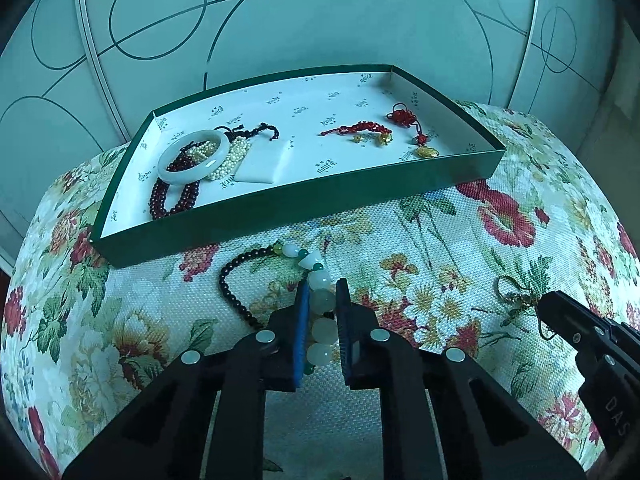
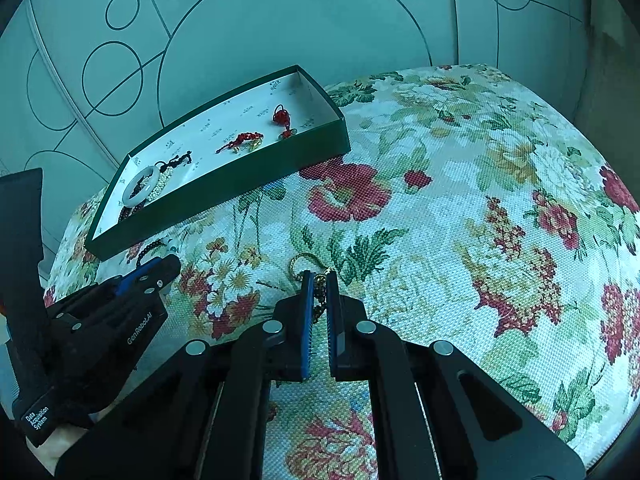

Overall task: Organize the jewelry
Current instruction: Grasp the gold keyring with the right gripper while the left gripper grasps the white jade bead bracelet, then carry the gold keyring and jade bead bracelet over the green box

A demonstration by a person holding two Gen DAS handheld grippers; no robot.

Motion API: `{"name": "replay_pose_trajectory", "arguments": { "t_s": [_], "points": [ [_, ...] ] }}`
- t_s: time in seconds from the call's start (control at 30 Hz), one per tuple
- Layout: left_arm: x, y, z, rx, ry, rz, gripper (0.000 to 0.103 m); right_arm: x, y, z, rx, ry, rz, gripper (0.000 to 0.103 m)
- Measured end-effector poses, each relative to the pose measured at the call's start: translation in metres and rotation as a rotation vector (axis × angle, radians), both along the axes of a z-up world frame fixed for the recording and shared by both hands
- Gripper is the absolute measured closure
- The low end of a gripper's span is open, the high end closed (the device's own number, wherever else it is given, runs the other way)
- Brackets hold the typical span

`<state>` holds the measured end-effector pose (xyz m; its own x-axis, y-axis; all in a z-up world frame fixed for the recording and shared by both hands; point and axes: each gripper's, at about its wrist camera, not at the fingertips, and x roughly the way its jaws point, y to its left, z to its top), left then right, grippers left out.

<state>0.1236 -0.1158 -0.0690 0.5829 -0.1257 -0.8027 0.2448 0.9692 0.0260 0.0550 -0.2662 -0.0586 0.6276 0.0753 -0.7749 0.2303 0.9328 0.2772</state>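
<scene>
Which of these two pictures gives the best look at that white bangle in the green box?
The left wrist view: the white bangle appears large and whole there, lying over dark red beads and pearls at the green box's left end. The right wrist view shows the same bangle small and far off, partly behind the box wall.

The surface (image 2: 460, 184) wears a coarse woven cloth, matt, printed with flowers. The tray (image 1: 304, 208) looks like matt green card lined with white printed paper. Inside, a bangle (image 1: 194, 156) is smooth, glossy, milky stone; red knotted cord (image 1: 356, 130) looks fibrous. The bead strand (image 1: 320, 308) has polished pale beads and glossy dark ones. Each hand-held gripper (image 1: 322, 320) (image 2: 319, 308) is matt black plastic with blue ribbed pads and shiny metal rivets.
</scene>
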Motion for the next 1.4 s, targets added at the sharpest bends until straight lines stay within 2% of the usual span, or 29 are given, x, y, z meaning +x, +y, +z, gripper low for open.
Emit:
{"name": "replay_pose_trajectory", "arguments": {
  "t_s": [0.6, 1.4],
  "points": [
    [-0.022, 0.064, 0.018, -0.038, -0.023, 0.05, 0.09, -0.001, 0.014, 0.003, -0.036, 0.0, 0.029, 0.097],
    [-0.035, 0.094, 0.051, -0.105, -0.082, 0.088, 0.09, -0.007, 0.034, 0.028, -0.085, -0.043, 0.083, 0.097]
  ]
}}
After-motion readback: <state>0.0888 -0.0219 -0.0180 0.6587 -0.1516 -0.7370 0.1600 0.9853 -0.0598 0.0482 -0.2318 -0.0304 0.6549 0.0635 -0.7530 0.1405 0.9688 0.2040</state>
